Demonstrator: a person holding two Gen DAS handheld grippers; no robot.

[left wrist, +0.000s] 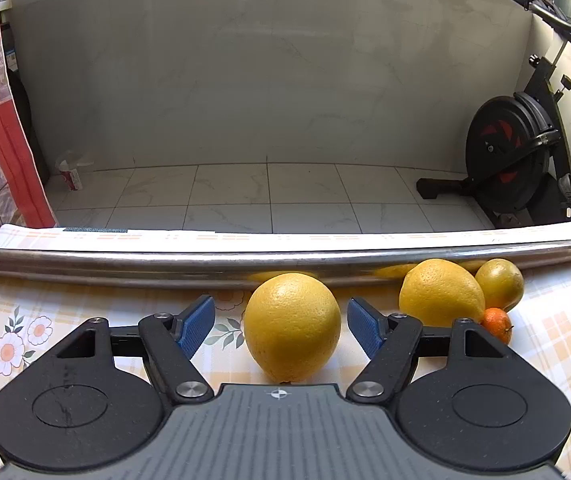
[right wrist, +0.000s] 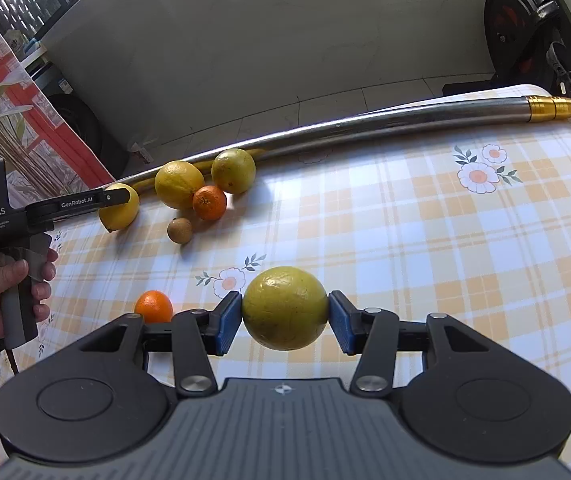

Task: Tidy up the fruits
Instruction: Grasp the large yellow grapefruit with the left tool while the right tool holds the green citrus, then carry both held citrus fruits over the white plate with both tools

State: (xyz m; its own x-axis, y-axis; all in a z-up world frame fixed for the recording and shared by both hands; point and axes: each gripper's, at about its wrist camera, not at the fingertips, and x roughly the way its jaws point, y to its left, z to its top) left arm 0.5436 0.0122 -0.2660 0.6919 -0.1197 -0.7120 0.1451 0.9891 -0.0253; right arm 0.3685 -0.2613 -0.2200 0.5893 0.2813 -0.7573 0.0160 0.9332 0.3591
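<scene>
In the left wrist view my left gripper [left wrist: 281,324] is open around a big yellow citrus [left wrist: 292,326] that rests on the checked tablecloth; its blue pads [left wrist: 196,325] stand apart from it. A second big yellow citrus [left wrist: 441,292], a greenish-yellow one [left wrist: 499,283] and a small mandarin [left wrist: 497,324] lie to the right. In the right wrist view my right gripper [right wrist: 284,320] is shut on a greenish-yellow round fruit [right wrist: 284,309], held just above the cloth. The left gripper [right wrist: 117,196] shows there at the far fruit group [right wrist: 179,190].
A long steel tube [left wrist: 205,266] lies along the table's far edge, just behind the fruit. A loose mandarin [right wrist: 153,306] and a small brown fruit [right wrist: 180,231] lie on the cloth [right wrist: 445,260]. An exercise bike [left wrist: 513,160] stands on the floor beyond.
</scene>
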